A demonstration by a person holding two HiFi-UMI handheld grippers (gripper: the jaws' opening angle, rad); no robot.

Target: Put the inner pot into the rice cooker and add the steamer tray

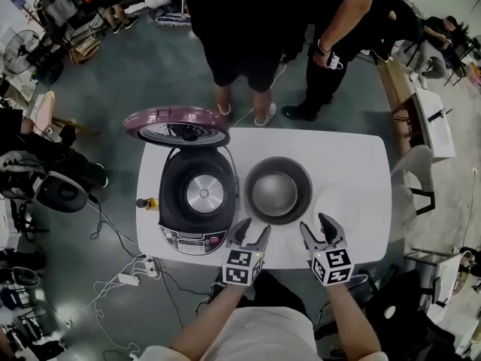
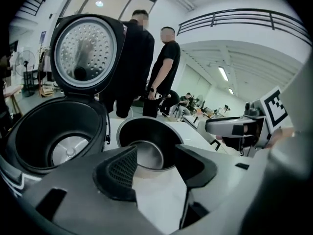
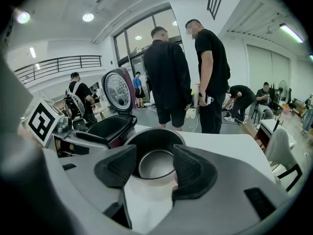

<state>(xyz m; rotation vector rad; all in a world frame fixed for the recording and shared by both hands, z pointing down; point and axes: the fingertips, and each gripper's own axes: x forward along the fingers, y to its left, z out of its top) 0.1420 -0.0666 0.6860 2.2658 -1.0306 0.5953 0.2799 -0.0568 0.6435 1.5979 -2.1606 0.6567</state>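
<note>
floor (image 1: 150, 74): grey | table (image 1: 361, 164): white | ceiling lights (image 3: 88, 17): lit | railing (image 3: 58, 62): upper level

Left claw (image 2: 156, 153) jaws apart, facing inner pot (image 2: 146, 130) beside lid-up rice cooker (image 2: 54, 131).

Rice cooker (image 1: 199, 194): dark body, maroon-rimmed lid (image 1: 176, 126) hinged fully open, cavity empty, heating plate (image 1: 204, 193) exposed; stands on left part of white table (image 1: 353, 156). Inner pot (image 1: 278, 190): dark, round, grey inside, upright, empty, on table just right of cooker
</note>
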